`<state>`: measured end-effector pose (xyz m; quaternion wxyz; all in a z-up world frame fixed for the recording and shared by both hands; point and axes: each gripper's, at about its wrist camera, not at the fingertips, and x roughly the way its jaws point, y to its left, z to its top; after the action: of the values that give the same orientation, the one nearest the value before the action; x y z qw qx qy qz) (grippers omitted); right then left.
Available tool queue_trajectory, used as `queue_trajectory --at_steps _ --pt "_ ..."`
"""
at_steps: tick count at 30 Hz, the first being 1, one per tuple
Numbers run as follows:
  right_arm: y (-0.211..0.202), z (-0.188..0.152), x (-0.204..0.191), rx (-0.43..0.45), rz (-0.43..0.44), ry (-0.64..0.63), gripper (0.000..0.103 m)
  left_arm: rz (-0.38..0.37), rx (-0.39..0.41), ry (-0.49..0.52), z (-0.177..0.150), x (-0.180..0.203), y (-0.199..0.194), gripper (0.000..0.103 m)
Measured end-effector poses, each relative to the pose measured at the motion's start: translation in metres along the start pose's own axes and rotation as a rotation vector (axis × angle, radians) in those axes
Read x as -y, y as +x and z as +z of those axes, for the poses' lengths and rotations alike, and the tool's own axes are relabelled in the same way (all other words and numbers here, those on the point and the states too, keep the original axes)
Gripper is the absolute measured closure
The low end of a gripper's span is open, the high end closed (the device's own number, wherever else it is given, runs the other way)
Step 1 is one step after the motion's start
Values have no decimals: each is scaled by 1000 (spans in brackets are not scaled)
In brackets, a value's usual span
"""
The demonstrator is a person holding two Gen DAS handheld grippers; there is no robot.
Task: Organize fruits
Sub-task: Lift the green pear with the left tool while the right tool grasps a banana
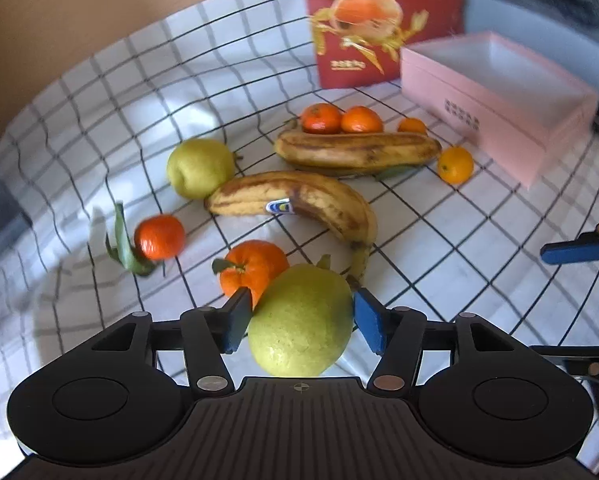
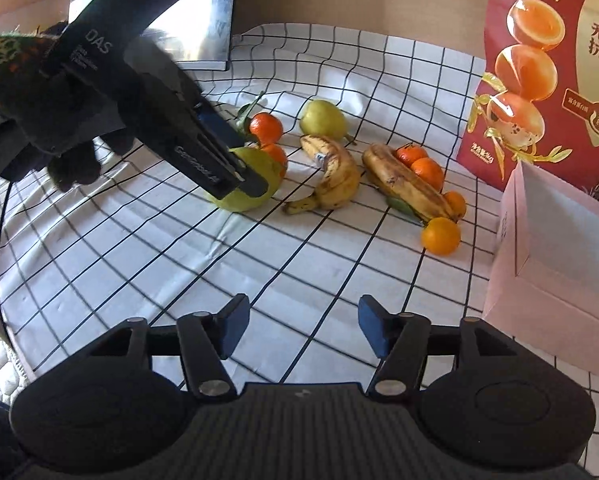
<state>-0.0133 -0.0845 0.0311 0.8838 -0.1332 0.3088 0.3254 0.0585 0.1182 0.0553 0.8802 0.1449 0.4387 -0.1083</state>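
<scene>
A checkered white cloth (image 2: 147,248) with thin black lines covers the table. On it lie two smooth green pears, two soft brown-spotted bananas and six round, glossy tangerines. The left gripper (image 1: 301,316) has its blue pads wide apart around the near pear (image 1: 301,320); whether the pads touch its skin I cannot tell. This pear lies just beside a leafy tangerine (image 1: 255,266). The other pear (image 1: 199,168) touches the end of the curved banana (image 1: 299,204). The right gripper (image 2: 301,322) stands open and holds nothing. A pink cardboard box (image 1: 499,108) stands near the right edge, beside a red printed bag (image 2: 547,72).
</scene>
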Motion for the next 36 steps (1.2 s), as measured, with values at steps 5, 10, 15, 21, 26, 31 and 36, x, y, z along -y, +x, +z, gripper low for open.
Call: queue_trajectory --at_steps 5,10,15,21,26,31,36 --pt "17 27 17 5 -34 44 38 -17 -39 -28 1 -1 12 36" --pt "49 68 44 -7 -115 116 37 -25 -17 -67 -6 -6 12 36" --pt "85 105 48 -35 -30 122 37 -56 30 -268 -40 -26 -9 36" --pt "149 129 24 -81 -30 45 43 -83 116 -458 -75 -36 -45 37" --pt "178 131 22 -128 -49 19 47 -126 158 -477 -84 -33 -66 37" --pt "176 129 24 -124 -65 27 62 -149 139 -441 -85 -20 -69 37" --pt "138 123 36 -127 26 140 67 -191 143 -396 -74 -2 -71 37"
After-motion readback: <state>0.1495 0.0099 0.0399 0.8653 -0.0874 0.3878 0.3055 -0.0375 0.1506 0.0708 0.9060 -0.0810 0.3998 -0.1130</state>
